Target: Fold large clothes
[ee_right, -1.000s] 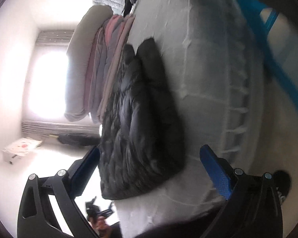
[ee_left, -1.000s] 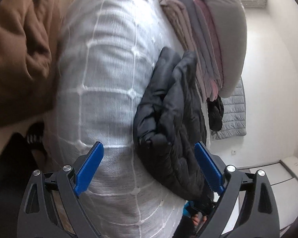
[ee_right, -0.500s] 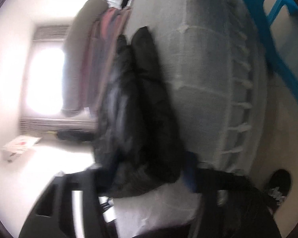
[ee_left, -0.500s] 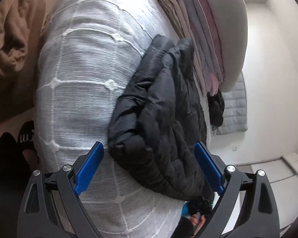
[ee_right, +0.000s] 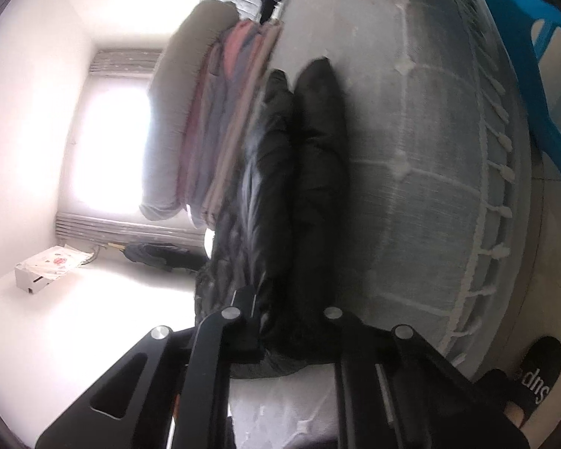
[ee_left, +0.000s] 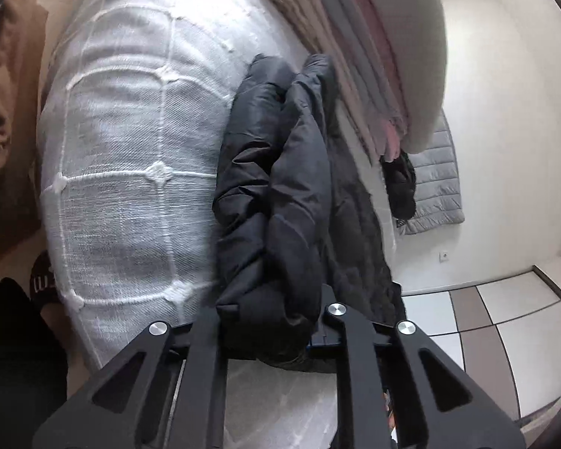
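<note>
Left gripper (ee_left: 276,331), right gripper (ee_right: 291,331) closing on black puffer jacket (ee_left: 280,194); slick padding risked slipping, fold springing open

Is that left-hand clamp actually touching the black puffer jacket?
Touching. In the left wrist view, the left gripper has its jaws closing on a bunched fold of the black puffer jacket, fabric pinched between them.

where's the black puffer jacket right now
In both wrist views the black puffer jacket lies on the white bedspread, beside the stack of folded clothes, its near end between each gripper's closing jaws.
</note>
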Demonstrator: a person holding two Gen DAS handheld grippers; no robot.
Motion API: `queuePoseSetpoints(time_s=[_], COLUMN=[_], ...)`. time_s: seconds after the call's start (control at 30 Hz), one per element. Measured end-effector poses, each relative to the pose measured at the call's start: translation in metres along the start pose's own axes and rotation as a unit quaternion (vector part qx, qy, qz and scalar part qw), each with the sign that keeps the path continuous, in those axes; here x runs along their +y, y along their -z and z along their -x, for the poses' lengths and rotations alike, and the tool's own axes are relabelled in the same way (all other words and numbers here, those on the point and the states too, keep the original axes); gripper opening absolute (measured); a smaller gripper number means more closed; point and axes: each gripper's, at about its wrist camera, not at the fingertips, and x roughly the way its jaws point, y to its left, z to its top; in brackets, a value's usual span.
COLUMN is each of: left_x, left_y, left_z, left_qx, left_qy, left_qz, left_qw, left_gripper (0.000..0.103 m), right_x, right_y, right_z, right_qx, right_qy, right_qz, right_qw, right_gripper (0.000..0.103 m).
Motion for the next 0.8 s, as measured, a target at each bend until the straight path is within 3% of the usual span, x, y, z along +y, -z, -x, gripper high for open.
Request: queuePoseSetpoints(time_s=[0.17,0.27,0.37,0.43,0.53,0.6,0.7,0.73,0.8], left_x=[-0.02,-0.021,-0.009,0.008,0.028,0.03,0.027,0.025,0.023], left_y=[0.004,0.012,0.023,0.03,0.033,0.034,0.033,0.032,0.031], left_z=[0.032,0.055,0.071,0.069,0.066,0.066,0.064,0.062,0.058], left_qx=[-0.003,-0.003,-0.001,0.01,0.016,0.013,0.012,0.008,-0.002], left_qy=[0.013,0.017,0.011,0.003,0.006,0.005,-0.003,-0.005,-0.013], left_qz=[-0.028,-0.037,-0.037,-0.028,-0.008,-0.01,-0.008,-0.005,-0.004], left_qw=[0.9995,0.9992,0.9992,0.9996,0.9998,0.9999,0.9999,0.9999,0.9999], left_gripper=[0.012,0.012,0.012,0.012,0.015,0.018,0.038,0.052,0.058], right_x=[0.029,0.036,0.022,0.006,0.005,0.026,0.08,0.101,0.145], right_y=[0.016,0.035,0.055,0.06,0.059,0.054,0.05,0.049,0.054], right_z=[0.019,0.032,0.038,0.043,0.061,0.074,0.08,0.072,0.034], right_qx=[0.005,0.019,0.053,0.06,0.021,-0.033,-0.102,-0.108,-0.081], right_qy=[-0.026,-0.021,0.038,0.075,0.119,0.174,0.212,0.208,0.206], right_qz=[0.028,0.041,0.048,0.04,0.046,0.08,0.159,0.188,0.256], right_qw=[0.999,0.999,0.997,0.995,0.992,0.981,0.959,0.954,0.941], right_gripper=[0.012,0.012,0.013,0.02,0.034,0.04,0.046,0.05,0.059])
